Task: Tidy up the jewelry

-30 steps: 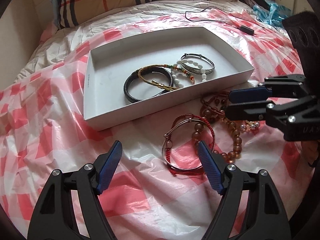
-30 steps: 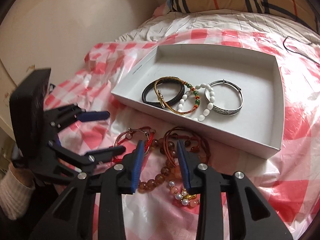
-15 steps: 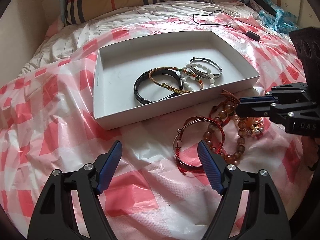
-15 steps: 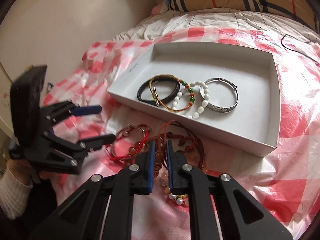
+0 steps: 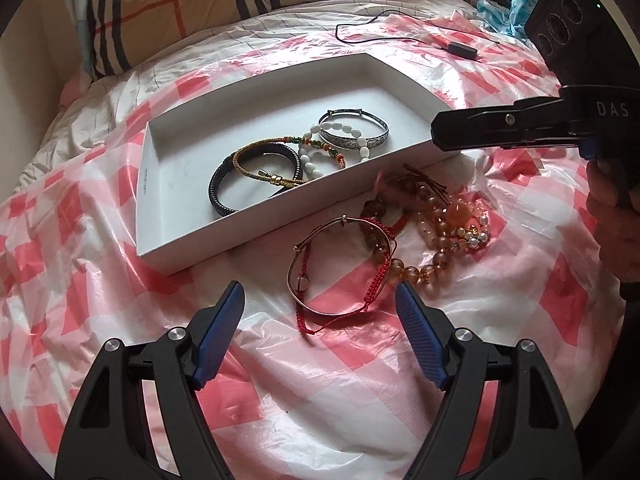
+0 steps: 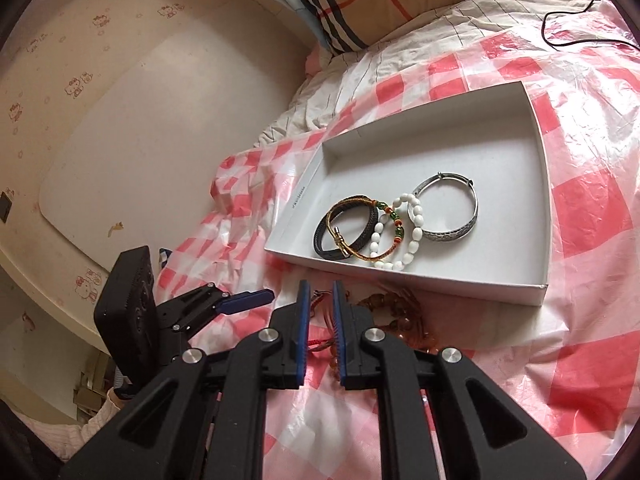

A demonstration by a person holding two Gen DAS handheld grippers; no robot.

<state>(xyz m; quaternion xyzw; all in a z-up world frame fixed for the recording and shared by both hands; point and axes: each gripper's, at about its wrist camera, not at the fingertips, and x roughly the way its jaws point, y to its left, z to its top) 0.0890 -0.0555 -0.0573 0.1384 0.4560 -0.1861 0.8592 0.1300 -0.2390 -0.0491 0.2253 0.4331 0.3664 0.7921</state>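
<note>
A white shallow box [image 5: 256,236] [image 6: 536,216] lies on the checked sheet and holds a black bracelet [image 5: 224,200], a gold cord bracelet [image 5: 256,174], a white bead bracelet [image 5: 310,160] and a silver bangle [image 5: 376,140]. In front of it lie a red cord bangle [image 5: 340,268] and amber bead bracelets [image 5: 436,224]. My left gripper [image 5: 320,312] is open, low over the sheet just short of the red bangle. My right gripper [image 6: 318,312] [image 5: 440,136] is raised above the pile, its jaws nearly together with a narrow gap, nothing in them.
A red-and-white checked plastic sheet [image 5: 340,400] covers the bed. A plaid pillow [image 5: 180,4] lies at the back and a black cable with an adapter [image 5: 460,48] beyond the box. A wall [image 6: 120,120] stands at the left.
My right gripper narrowed over the bead pile, then rose and pulled back, empty. The left gripper stayed open and shifted a little toward the red bangle.
</note>
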